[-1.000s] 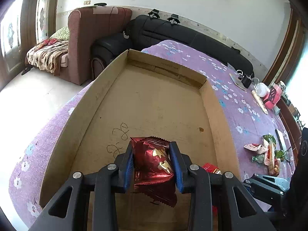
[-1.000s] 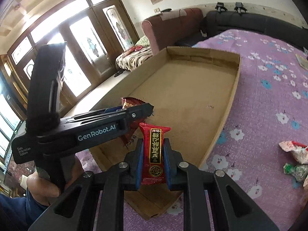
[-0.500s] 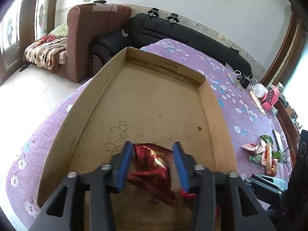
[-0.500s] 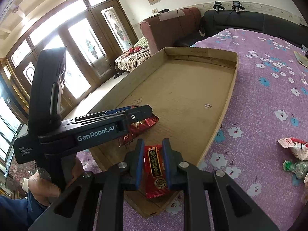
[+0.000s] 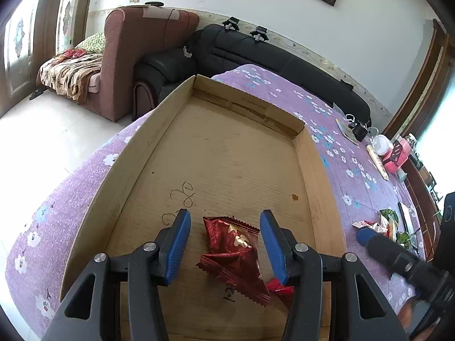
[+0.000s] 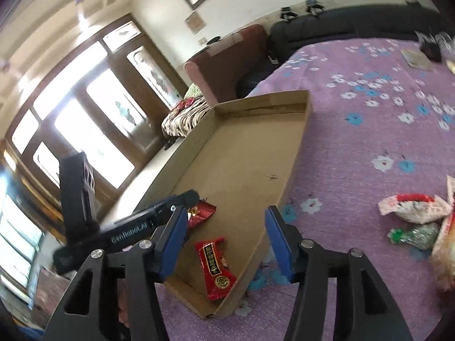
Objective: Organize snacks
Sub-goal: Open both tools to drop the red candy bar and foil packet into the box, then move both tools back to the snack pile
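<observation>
Both tongs stand with their jaws apart and nothing is clamped: the right gripper (image 6: 226, 237) has just been opening, and the red bar snack (image 6: 215, 268) is seen below the gap between its pads, lying flat on the floor of the cardboard tray (image 6: 295, 170), in the near corner by the tray's right wall. The long axis of this bar runs from upper left to lower right in the right wrist view, roughly along the tray's length, with its round printed seal at the end nearest the camera. The left gripper (image 5: 224, 245) is also open, its pads clear on both sides of the dark red foil packet (image 5: 234, 251), which rests on the tray floor near the front edge; the packet's long axis is slanted, its crimped top pointing away and slightly to the left, its lower end towards the right pad.

Outside the tray, the remaining snacks (image 6: 416, 218) lie in a small pile on the purple flowered cloth (image 6: 369, 142), to the right of the tray and well apart from it. The right gripper is judged the nearer of the 2 to this pile, so the next pick is probably its work; a turn to the right and away from the tray would be needed. How the long axes lie in the pile cannot be told, because the picture is blurred there
</observation>
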`<state>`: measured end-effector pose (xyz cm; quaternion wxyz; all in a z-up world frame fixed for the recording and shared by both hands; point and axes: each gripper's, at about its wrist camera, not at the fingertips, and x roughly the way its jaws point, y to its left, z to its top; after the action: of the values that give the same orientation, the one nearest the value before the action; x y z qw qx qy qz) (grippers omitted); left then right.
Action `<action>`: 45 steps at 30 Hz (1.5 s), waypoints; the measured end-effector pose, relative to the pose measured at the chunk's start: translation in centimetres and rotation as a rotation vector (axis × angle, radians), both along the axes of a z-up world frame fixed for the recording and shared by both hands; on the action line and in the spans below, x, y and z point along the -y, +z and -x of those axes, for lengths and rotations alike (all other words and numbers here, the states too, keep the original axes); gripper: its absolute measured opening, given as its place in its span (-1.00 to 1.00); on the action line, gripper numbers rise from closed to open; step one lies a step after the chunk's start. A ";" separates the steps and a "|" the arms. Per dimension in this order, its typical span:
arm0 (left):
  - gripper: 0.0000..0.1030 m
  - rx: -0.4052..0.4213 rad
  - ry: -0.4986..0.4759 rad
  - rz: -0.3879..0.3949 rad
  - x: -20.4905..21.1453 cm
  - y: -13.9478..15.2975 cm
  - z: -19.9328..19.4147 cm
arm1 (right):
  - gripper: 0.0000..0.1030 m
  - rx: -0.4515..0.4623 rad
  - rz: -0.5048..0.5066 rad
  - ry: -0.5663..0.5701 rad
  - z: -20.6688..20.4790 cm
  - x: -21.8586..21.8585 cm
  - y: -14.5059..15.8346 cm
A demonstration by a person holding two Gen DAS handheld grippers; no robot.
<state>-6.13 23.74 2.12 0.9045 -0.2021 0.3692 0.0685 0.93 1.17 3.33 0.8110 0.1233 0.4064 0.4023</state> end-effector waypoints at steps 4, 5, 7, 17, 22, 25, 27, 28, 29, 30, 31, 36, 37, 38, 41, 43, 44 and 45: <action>0.05 0.014 -0.001 -0.006 0.1 0.2 0.2 | 0.09 -0.011 -0.023 -0.027 -0.1 1.9 1.0; 0.05 0.021 -0.001 -0.011 0.2 0.3 0.3 | 0.09 -0.006 -0.024 -0.034 -0.1 2.5 1.3; 0.07 0.037 -0.006 -0.026 0.4 0.6 0.6 | 0.09 0.010 -0.018 -0.046 0.1 4.0 1.9; 0.10 0.093 -0.063 -0.077 4.3 3.7 1.3 | 0.11 0.027 -0.024 -0.292 -2.7 15.3 1.8; 0.13 0.064 -0.237 -0.044 9.6 5.4 -0.7 | 0.11 0.014 -0.079 -0.383 -3.9 19.5 2.0; 0.13 0.008 -0.334 -0.009 13.0 5.1 -3.0 | 0.11 -0.019 -0.113 -0.403 -4.4 20.9 1.6; 0.12 -0.038 -0.376 0.026 15.0 4.8 -4.7 | 0.11 -0.040 -0.128 -0.424 -4.9 21.3 1.3; 0.12 -0.056 -0.395 0.048 16.0 4.6 -5.6 | 0.11 -0.046 -0.136 -0.433 -5.0 21.6 1.2; 0.12 -0.070 -0.404 0.051 16.8 4.4 -6.5 | 0.11 -0.057 -0.147 -0.443 -5.1 21.8 1.0; 0.12 -0.080 -0.405 0.034 17.8 4.2 -7.4 | 0.11 -0.065 -0.152 -0.443 -5.0 22.0 0.9; 0.12 -0.083 -0.408 0.016 18.5 4.2 -8.0 | 0.11 -0.071 -0.158 -0.441 -5.1 22.1 0.9; -0.18 -0.150 -0.406 -0.017 20.4 2.3 -12.4 | 0.11 -0.077 -0.166 -0.437 -5.2 22.2 0.7; -0.31 -0.170 -0.405 -0.017 20.5 1.7 -13.1 | 0.11 -0.080 -0.167 -0.439 -5.3 22.2 0.7; -0.33 -0.183 -0.413 -0.017 20.6 1.3 -13.5 | 0.11 -0.082 -0.169 -0.439 -5.2 22.2 0.7; -0.33 -0.210 -0.431 -0.020 21.1 0.1 -14.0 | 0.11 -0.094 -0.177 -0.436 -5.3 22.2 0.5; -0.33 -0.226 -0.460 -0.001 21.4 -0.4 -13.6 | 0.11 -0.097 -0.178 -0.432 -5.3 22.1 0.3; -0.33 -0.229 -0.470 0.003 21.5 -0.5 -13.2 | 0.11 -0.095 -0.178 -0.433 -5.2 22.1 0.3; -0.33 -0.238 -0.482 0.007 21.6 -0.5 -12.6 | 0.11 -0.093 -0.179 -0.434 -5.3 22.2 0.3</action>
<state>6.51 2.14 1.58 0.8442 -0.1021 0.5106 -0.1272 6.23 -21.04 3.64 0.8447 0.2979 0.3701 0.2467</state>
